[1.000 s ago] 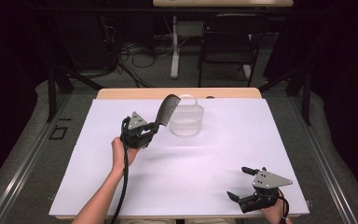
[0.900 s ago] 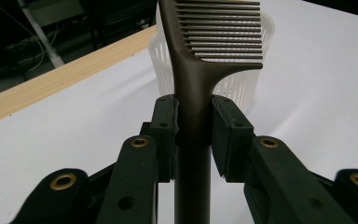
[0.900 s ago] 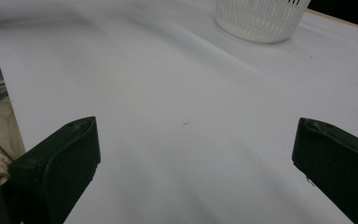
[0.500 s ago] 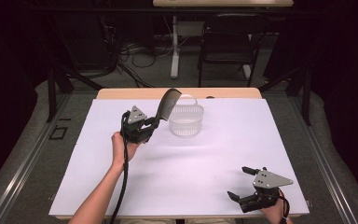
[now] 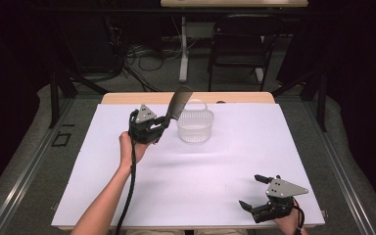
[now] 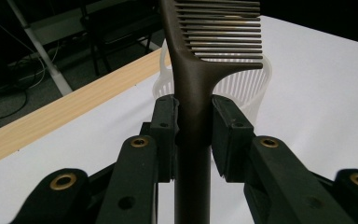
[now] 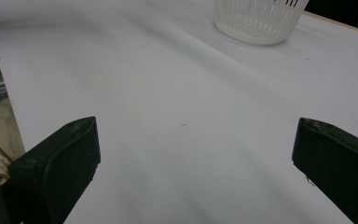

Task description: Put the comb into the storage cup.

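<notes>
On the white-covered desk point(image 5: 186, 196), the left gripper point(image 5: 162, 123) has its fingers point(image 6: 165, 126) clamped on a comb point(image 5: 178, 103) by its handle, teeth raised beside the basket point(image 5: 195, 126) near the far edge, likely for dropping in, while the right gripper point(image 5: 255, 192) rests open at the near right corner.

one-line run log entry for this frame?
left gripper: shut on comb, raised beside basket | right gripper: open, empty, near table edge
</notes>
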The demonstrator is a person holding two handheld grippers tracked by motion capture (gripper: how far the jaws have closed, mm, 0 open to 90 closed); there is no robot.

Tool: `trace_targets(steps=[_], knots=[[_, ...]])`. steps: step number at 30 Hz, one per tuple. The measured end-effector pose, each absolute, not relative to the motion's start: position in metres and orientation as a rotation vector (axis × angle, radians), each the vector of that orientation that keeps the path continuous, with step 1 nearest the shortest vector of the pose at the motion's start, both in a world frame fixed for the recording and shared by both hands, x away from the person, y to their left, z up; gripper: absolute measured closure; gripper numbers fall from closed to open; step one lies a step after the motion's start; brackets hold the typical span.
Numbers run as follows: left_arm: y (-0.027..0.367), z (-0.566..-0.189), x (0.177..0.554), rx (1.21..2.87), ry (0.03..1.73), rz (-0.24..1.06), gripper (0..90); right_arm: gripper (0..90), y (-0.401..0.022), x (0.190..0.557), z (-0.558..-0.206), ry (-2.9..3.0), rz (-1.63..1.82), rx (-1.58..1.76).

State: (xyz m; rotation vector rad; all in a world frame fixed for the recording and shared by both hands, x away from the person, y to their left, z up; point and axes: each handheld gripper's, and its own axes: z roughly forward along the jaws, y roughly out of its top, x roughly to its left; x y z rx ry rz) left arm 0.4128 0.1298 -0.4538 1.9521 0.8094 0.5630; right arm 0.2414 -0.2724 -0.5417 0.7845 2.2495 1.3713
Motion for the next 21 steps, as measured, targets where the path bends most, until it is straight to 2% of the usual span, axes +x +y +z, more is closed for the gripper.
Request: trace_targets(steps=[21], knots=[[0.118,-0.440,0.424,1.939,0.791,0.595,72.0,0.7,-0.273,0.242,-0.542,2.258,1.367,0.783]])
